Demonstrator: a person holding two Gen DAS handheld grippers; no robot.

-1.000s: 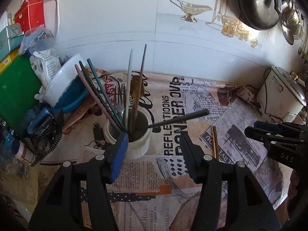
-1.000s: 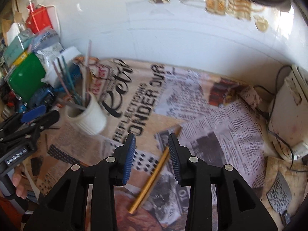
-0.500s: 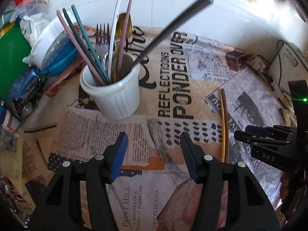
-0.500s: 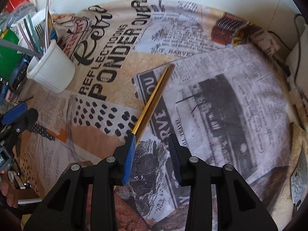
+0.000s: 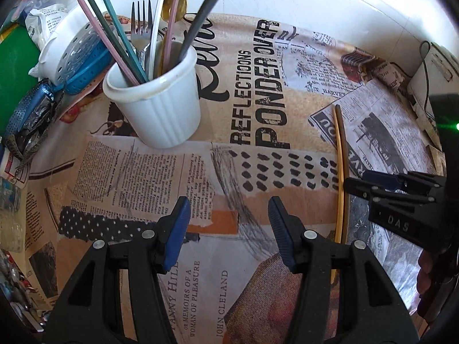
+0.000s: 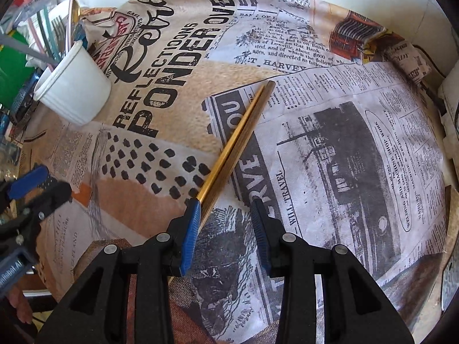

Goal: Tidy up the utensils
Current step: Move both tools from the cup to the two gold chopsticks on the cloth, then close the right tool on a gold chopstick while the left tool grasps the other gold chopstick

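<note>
Newsprint-patterned tablecloth (image 6: pixel 330 149) below a white wall (image 5: pixel 330 5); both grippers' jaws apart, empty.

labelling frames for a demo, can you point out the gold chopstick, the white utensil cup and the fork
gold chopstick (image 6: pixel 235 140), right wrist view, middle of its shaft on the cloth
white utensil cup (image 5: pixel 160 114), left wrist view, ribbed front wall
fork (image 5: pixel 141 25), left wrist view, base of the tines above the cup

bare printed cloth (image 5: pixel 178 177) ahead of my left gripper (image 5: pixel 228 229), room to pass. white cup (image 5: pixel 156 106) with tall handles (image 5: pixel 175 14) blocks far left; clutter (image 5: pixel 34 114) crowds beyond. my right gripper (image 6: pixel 225 230) has open cloth to right; gold chopsticks (image 6: pixel 238 140) lie across its left finger (image 6: pixel 190 229).
</note>
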